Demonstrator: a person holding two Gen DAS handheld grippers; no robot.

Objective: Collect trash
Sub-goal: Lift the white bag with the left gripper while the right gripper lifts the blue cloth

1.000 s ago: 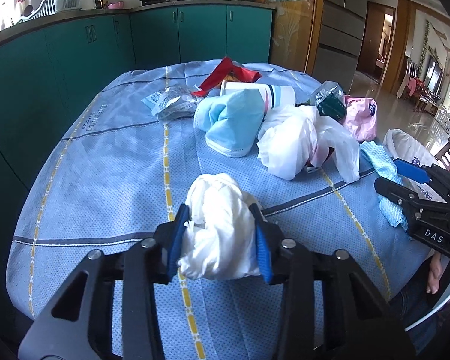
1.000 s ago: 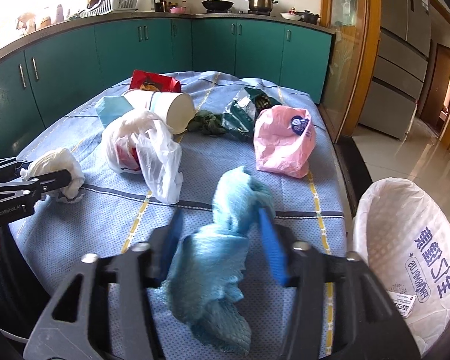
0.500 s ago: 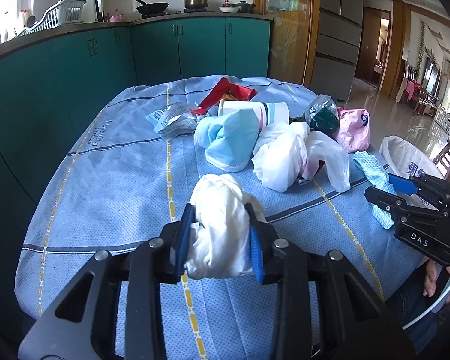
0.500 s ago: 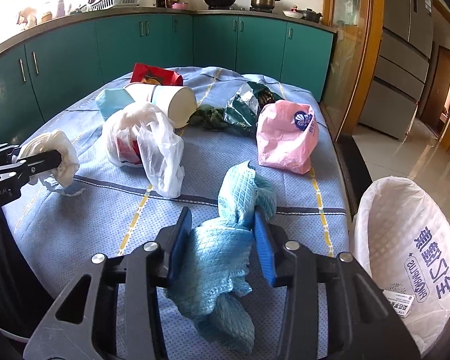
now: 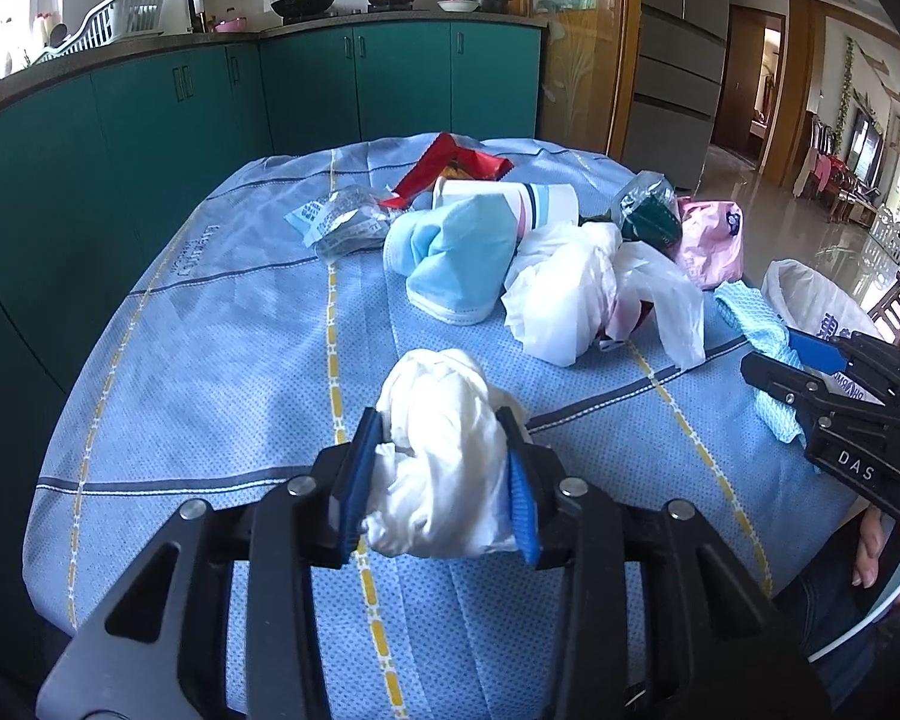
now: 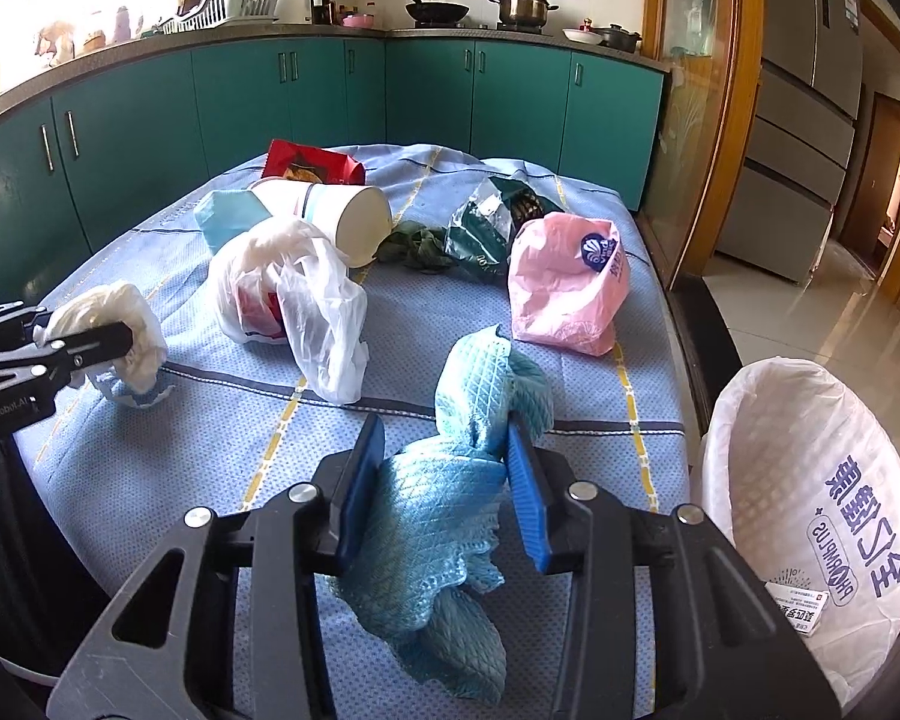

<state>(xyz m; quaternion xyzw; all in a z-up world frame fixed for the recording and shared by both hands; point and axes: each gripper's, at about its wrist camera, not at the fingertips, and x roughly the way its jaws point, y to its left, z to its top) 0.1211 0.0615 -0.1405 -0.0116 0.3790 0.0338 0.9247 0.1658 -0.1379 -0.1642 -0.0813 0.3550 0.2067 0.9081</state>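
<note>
My left gripper (image 5: pixel 441 429) holds a crumpled white wad (image 5: pixel 444 480) just above the blue tablecloth (image 5: pixel 210 360). Both blue pads touch the wad while the jaws are opening. My right gripper (image 6: pixel 444 438) is shut on a light blue quilted cloth (image 6: pixel 444 528), which hangs down below the pads. In the right wrist view the left gripper (image 6: pixel 90 336) shows at the left edge with the wad (image 6: pixel 120 324). The right gripper (image 5: pixel 810 372) appears at the right of the left wrist view.
A white lined trash bin (image 6: pixel 810 480) stands off the table's right edge. On the cloth lie a white plastic bag (image 6: pixel 294 300), a paper cup (image 6: pixel 342 222), a pink bag (image 6: pixel 564 288), a red wrapper (image 6: pixel 312 162), a green packet (image 6: pixel 486 228) and a blue mask (image 5: pixel 456 252). Green cabinets stand behind.
The right jaws narrowed onto the blue cloth and stayed there. The left jaws squeezed the white wad, then widened a little. Neither hand moved noticeably.
</note>
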